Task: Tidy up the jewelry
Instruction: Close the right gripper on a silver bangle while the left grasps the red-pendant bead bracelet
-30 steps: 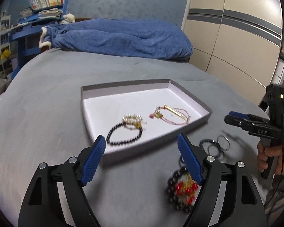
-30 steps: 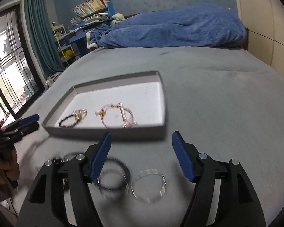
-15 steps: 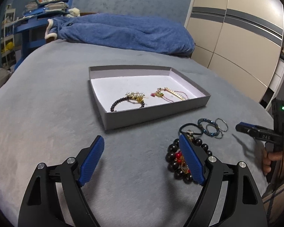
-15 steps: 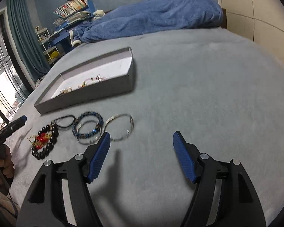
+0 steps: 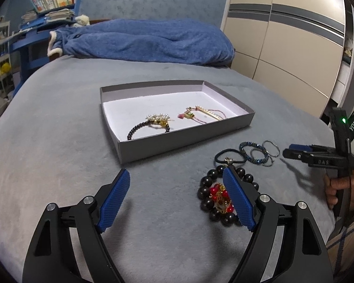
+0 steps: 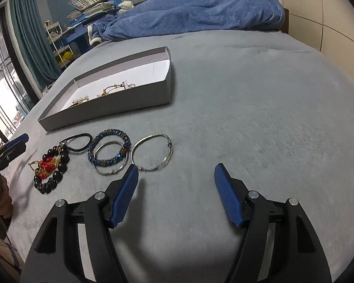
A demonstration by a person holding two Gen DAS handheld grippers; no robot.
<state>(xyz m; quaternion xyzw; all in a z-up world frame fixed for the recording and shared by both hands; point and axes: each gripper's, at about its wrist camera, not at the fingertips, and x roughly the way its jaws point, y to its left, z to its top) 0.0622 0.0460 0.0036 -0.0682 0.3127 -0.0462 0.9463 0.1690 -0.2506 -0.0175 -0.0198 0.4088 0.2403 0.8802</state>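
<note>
Two bracelets already in grey box (image 5: pixel 184 139); loose pieces lined up on bedspread (image 6: pixel 247 108) beside its near wall, likely staged for you: black bead bracelet (image 6: pixel 50 165), hair tie (image 6: pixel 79 141), blue beaded bangle (image 6: pixel 109 147), silver bangle (image 6: pixel 152 152). Your left gripper (image 5: pixel 177 193) and right gripper (image 6: pixel 175 188) hover low, jaws apart, empty

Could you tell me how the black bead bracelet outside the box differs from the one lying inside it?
The bracelet on the bed has large black beads with red beads and gold chain at its middle; the bracelet in the box has far smaller dark beads topped by a pearl and gold cluster. The first lies on the grey blanket, the second inside the grey box. Both lie flat, ungripped.
</note>
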